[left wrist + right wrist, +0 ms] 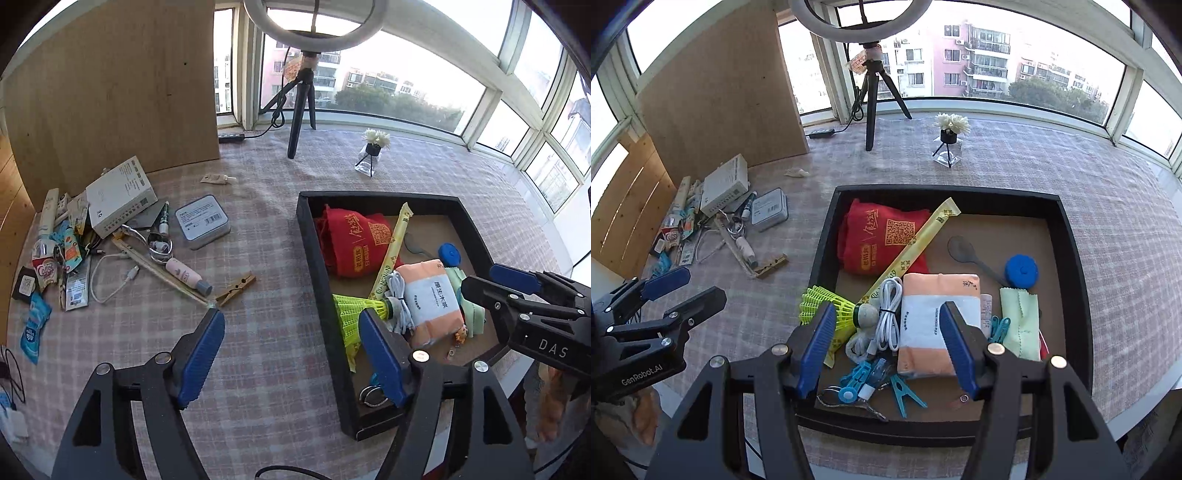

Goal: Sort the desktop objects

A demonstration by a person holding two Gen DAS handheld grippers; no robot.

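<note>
A black tray (303, 221) (827, 229) on the checked tablecloth holds a red bag (882, 234), a tissue pack (936, 321), a yellow shuttlecock (827, 308), a white cable (888, 314), a blue cap (1020, 270), a green cloth (1021, 323) and blue clips (905, 393). A pile of loose items lies at the left: a white box (120, 195), a grey tin (202, 221), a wooden clothespin (236, 288) and a pink bottle (184, 275). My left gripper (291, 325) is open and empty over the cloth beside the tray. My right gripper (888, 325) is open and empty above the tray's near part.
A ring light on a tripod (301, 110) and a small vase with white flowers (373, 151) stand at the back. A wooden board (110, 85) rises at the back left. Windows line the far side. Sachets (48, 271) and cables lie at the table's left edge.
</note>
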